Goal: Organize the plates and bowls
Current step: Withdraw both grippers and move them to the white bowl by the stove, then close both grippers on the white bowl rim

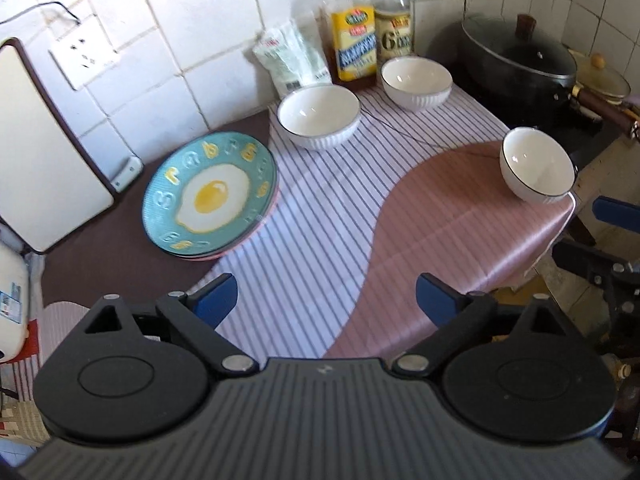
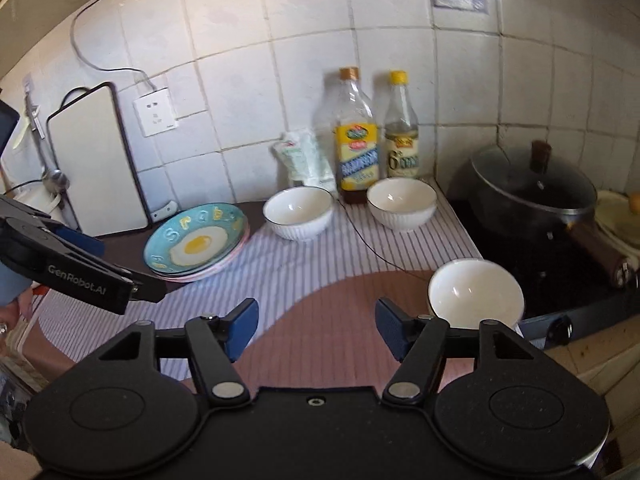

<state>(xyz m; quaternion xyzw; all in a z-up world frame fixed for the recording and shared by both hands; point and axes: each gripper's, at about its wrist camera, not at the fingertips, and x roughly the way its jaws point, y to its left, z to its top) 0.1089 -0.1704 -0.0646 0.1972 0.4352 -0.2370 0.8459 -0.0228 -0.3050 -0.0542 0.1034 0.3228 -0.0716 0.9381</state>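
A stack of plates topped by a teal fried-egg plate (image 1: 210, 196) (image 2: 198, 240) lies at the left of the counter. Two white bowls stand at the back, one left (image 1: 319, 114) (image 2: 298, 212) and one right (image 1: 416, 76) (image 2: 401, 202). A third white bowl (image 1: 536, 164) (image 2: 476, 294) stands at the counter's right front corner. My left gripper (image 1: 326, 300) is open and empty above the striped cloth (image 1: 312, 216). My right gripper (image 2: 316, 326) is open and empty, just left of the third bowl.
Two bottles (image 1: 354, 36) (image 1: 394, 24) and a white packet (image 1: 294, 56) stand against the tiled wall. A black lidded pan (image 1: 520, 56) (image 2: 536, 188) sits on the stove at right. A white cutting board (image 1: 44, 148) leans at the left, beside a wall socket (image 1: 82, 54).
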